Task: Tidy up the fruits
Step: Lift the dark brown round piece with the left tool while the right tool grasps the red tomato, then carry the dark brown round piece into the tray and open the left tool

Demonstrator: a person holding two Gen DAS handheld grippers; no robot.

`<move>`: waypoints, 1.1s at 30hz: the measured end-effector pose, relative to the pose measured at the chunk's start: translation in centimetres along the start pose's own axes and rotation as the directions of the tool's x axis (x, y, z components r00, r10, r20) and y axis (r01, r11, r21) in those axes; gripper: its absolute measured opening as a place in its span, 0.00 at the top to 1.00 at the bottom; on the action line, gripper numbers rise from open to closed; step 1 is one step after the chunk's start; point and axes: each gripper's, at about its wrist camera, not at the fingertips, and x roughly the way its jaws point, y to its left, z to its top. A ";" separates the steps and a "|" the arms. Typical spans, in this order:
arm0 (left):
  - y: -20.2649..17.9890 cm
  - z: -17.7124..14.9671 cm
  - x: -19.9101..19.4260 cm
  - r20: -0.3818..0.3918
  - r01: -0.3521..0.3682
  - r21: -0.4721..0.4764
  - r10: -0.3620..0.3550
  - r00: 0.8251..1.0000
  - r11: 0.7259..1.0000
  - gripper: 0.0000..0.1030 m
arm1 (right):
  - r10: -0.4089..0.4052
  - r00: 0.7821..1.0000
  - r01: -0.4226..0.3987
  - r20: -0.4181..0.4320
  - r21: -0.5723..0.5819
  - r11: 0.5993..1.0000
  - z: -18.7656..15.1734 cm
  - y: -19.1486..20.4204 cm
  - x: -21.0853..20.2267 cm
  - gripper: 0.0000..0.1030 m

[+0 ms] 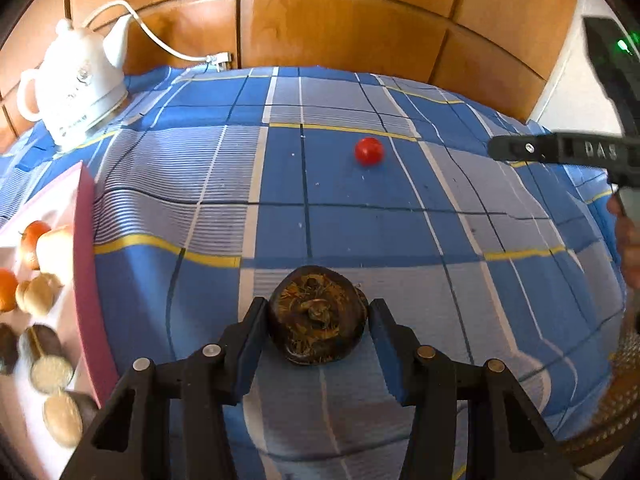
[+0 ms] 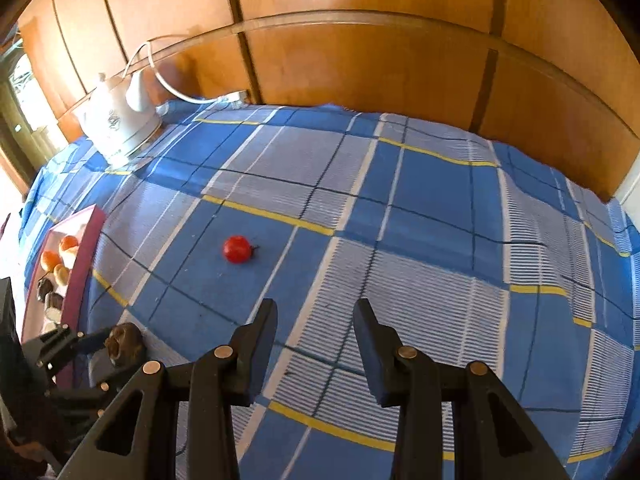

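tray: cut off at left edge | tray fruits: blurred

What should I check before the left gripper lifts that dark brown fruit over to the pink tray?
1. Dark brown fruit sits between the left gripper fingers: ok.
2. Pads pressing on both sides of it: ok, no gap shows.
3. Pink tray has a free spot: cannot tell, only part of it shows.
4. Right gripper is empty and away from the fruit: ok.
5. Red tomato lies clear of the path to the tray: ok.
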 end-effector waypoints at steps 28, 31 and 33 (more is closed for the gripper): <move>0.8 -0.9 -0.2 0.039 0.060 -0.038 -0.059 0.997 0.997 0.49 | 0.001 0.988 -0.020 -0.152 -0.122 0.992 4.3 8.0 10.0 0.75; 0.8 -0.9 -0.3 0.040 0.057 -0.039 -0.055 0.998 0.998 0.49 | 0.006 0.989 -0.028 -0.145 -0.146 0.989 3.5 8.2 9.0 0.75; 0.8 -1.0 -0.3 0.041 0.053 -0.034 -0.052 0.998 0.998 0.49 | 0.013 0.991 -0.034 -0.131 -0.163 0.986 2.8 8.2 7.7 0.75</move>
